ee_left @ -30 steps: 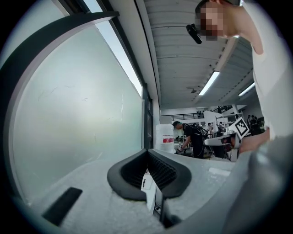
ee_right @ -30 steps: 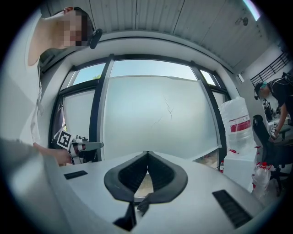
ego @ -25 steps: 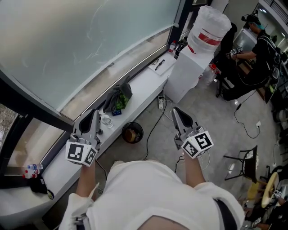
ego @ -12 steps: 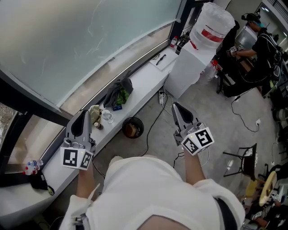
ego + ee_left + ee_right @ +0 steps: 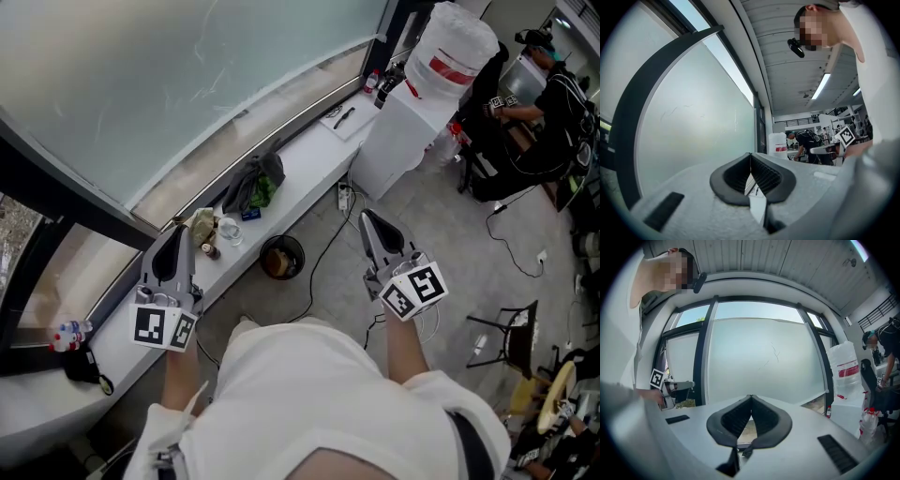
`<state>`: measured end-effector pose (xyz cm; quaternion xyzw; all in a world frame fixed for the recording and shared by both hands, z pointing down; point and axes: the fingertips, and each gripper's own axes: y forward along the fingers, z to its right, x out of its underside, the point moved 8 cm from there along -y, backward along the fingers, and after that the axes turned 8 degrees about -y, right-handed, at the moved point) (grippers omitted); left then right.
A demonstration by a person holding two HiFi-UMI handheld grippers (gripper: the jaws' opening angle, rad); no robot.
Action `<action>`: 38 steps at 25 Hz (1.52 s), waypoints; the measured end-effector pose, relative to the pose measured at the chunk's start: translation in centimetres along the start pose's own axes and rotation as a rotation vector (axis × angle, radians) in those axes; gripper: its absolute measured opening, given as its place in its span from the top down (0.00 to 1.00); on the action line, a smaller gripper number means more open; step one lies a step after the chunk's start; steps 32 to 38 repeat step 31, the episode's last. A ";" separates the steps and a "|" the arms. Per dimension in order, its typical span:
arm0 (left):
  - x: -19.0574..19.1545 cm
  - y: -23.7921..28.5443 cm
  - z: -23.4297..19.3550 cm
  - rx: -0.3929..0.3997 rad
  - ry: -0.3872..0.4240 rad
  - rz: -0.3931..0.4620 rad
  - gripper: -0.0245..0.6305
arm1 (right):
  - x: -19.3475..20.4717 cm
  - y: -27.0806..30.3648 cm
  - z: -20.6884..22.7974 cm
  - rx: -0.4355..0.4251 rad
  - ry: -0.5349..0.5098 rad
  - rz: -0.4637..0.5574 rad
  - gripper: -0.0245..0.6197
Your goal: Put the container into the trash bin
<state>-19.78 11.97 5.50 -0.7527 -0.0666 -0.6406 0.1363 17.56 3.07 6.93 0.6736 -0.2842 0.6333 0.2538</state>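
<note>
My left gripper [image 5: 174,246] has its fingers closed flat against each other with nothing between them; in the left gripper view the dark ribbed pads [image 5: 764,176] meet in one seam at the tip. My right gripper [image 5: 371,223] is the same, its pads [image 5: 733,418] pinched together and empty. Both point away from me, the left over the long white window ledge [image 5: 309,173] and the right over the grey floor. The small clear round container [image 5: 232,230] stands on that ledge just ahead of my left fingertips and a little to their right, apart from them. Touching or nearly touching it on the side toward my left fingers are a crumpled beige wrapper [image 5: 200,223] and a small brown bottle [image 5: 212,250]. The black round trash bin [image 5: 281,256] sits on the floor below the ledge's edge, between my two sets of fingertips, with something brownish inside it. Further ahead of my left fingers a dark grey and green bundle of cloth [image 5: 251,183] lies on the ledge. Well ahead of my right fingers stands a white water dispenser [image 5: 403,141] with a large clear bottle on top. The frosted glass window [image 5: 187,75] runs along the far side of the ledge, to the left of my left fingers.
</note>
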 end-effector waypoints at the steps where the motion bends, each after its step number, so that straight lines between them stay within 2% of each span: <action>1: 0.0 -0.2 0.1 0.001 0.000 -0.002 0.94 | 0.0 -0.1 -0.2 -0.001 0.001 0.000 0.96; 12: 0.2 -1.5 0.6 0.027 0.008 -0.041 0.94 | 2.2 -0.9 -1.9 0.052 0.025 -0.022 0.96; 31: 1.1 -0.6 1.4 0.102 -0.021 -0.052 0.94 | 2.6 -2.3 -3.2 0.066 0.016 -0.060 0.96; 38: 1.1 -0.6 1.4 0.102 -0.021 -0.052 0.94 | 2.6 -2.3 -3.2 0.066 0.016 -0.060 0.96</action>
